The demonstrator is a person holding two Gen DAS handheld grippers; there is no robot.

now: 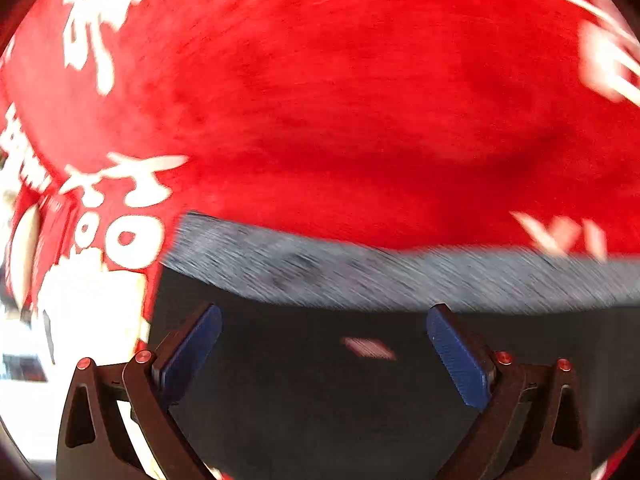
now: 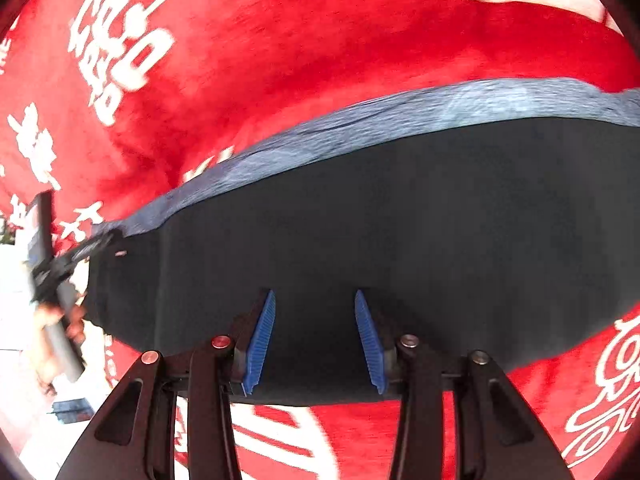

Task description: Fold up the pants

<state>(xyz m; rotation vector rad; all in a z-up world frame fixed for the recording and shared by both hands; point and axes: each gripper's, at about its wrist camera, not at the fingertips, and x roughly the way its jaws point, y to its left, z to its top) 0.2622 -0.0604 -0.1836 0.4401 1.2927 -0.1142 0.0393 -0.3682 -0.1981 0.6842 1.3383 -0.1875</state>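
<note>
Dark navy pants (image 2: pixel 400 220) with a heathered grey-blue waistband (image 2: pixel 400 112) lie flat on a red blanket (image 2: pixel 280 40). My right gripper (image 2: pixel 315 300) is open, its blue pads hovering over the near edge of the pants. In the left wrist view the pants (image 1: pixel 320 380) fill the lower part, with the waistband (image 1: pixel 360 272) across the middle. My left gripper (image 1: pixel 324 320) is wide open just above the dark cloth, holding nothing. The left gripper also shows in the right wrist view (image 2: pixel 80 256) at the pants' left corner, held by a hand.
The red blanket (image 1: pixel 340 100) bears white printed characters (image 1: pixel 92 32) and spreads on all sides. A pale floor area (image 1: pixel 24 352) shows past the blanket's left edge. Both views are motion-blurred.
</note>
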